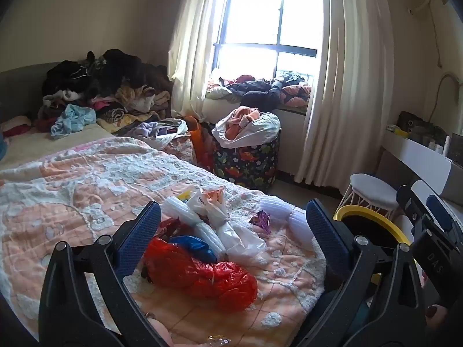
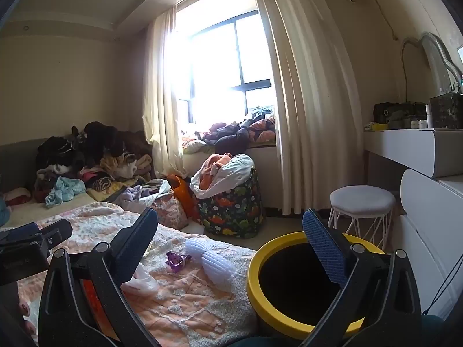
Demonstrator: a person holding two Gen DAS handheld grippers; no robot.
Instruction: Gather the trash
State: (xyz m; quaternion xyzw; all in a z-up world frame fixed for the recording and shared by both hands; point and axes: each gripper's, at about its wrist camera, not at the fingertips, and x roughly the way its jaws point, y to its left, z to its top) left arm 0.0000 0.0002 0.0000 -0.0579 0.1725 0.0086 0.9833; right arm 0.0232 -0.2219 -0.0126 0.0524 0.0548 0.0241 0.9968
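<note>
Trash lies on the pink quilt: a red plastic bag, a blue bag, white bags, a purple wrapper and white air-cushion packing. My left gripper is open above this pile, empty. A yellow-rimmed black bin stands beside the bed. My right gripper is open and empty, its right finger over the bin's mouth. The purple wrapper and air cushion lie between its fingers, farther off. The right gripper also shows in the left wrist view.
Clothes are piled at the bed's head and on the window sill. A dinosaur-print hamper full of laundry stands by the curtain. A white stool and white dresser are right of the bin.
</note>
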